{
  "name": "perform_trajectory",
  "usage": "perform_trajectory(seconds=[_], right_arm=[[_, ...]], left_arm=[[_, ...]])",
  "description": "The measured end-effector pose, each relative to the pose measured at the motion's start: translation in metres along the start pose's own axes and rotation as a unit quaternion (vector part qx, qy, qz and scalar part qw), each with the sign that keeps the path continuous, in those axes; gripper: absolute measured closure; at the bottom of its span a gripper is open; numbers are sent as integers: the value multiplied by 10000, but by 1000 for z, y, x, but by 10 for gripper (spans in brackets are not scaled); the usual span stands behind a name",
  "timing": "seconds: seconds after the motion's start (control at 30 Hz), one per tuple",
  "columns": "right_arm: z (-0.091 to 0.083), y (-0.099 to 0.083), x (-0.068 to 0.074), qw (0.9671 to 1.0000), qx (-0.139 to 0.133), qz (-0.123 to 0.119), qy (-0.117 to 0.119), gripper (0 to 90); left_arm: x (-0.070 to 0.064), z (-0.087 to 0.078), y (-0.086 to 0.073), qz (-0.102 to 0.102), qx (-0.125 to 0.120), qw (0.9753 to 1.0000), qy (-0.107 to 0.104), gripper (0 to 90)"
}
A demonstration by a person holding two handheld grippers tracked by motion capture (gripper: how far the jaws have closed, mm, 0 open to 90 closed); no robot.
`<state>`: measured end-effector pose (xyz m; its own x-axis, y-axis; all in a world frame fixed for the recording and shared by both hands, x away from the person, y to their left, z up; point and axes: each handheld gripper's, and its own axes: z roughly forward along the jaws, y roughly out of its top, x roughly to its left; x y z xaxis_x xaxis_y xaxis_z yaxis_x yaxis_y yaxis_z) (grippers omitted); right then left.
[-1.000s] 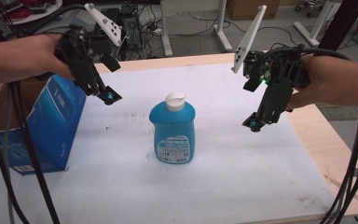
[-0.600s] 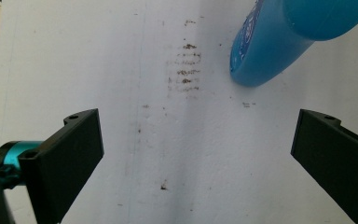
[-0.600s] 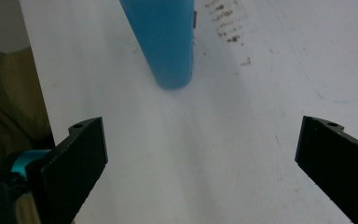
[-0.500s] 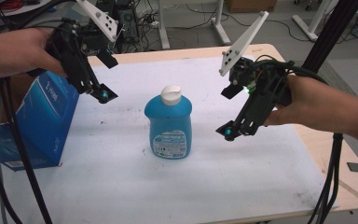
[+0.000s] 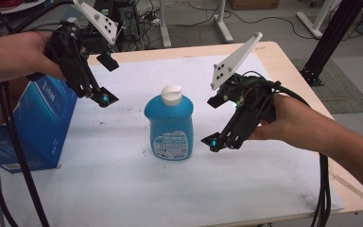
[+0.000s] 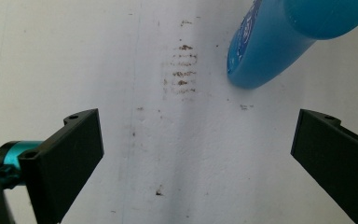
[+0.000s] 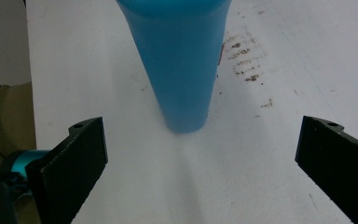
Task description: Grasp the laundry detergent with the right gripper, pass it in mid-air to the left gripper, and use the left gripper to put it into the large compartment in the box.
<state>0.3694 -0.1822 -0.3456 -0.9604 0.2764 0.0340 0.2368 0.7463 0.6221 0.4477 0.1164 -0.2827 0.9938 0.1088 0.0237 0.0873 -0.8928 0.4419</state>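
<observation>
Straight ahead of the wide-open jaws of the right gripper (image 5: 216, 141), close but untouched, the blue bottle (image 5: 170, 124) stands upright on the bench (image 5: 123, 189), while the left gripper (image 5: 101, 97), jaws equally spread and empty, hangs farther off.

Bottle (image 5: 171, 124) upright mid-table (image 5: 123, 189); box (image 5: 38, 123) left; right tool (image 5: 220, 140) just beside bottle.

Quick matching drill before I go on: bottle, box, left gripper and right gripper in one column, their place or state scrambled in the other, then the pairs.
1. blue bottle
2. blue box
3. left gripper
4. right gripper

A. open, just beside the bottle's right side
B. upright, mid-table, white cap
C. at the table's left edge
D. open, raised between box and bottle

Pairs: 1-B, 2-C, 3-D, 4-A
</observation>
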Motion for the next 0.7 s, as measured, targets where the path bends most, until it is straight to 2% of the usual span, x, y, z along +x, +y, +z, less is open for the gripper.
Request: perform_trajectory(seconds=[0.47,0.7], right_arm=[[22,0,0,9987,-504,-19,116,13],[32,2,0,9981,-590,-30,184,12]], left_arm=[[-1,2,-2,-24,-20,10000,-15,23],[-1,2,-3,-53,-38,10000,14,23]])
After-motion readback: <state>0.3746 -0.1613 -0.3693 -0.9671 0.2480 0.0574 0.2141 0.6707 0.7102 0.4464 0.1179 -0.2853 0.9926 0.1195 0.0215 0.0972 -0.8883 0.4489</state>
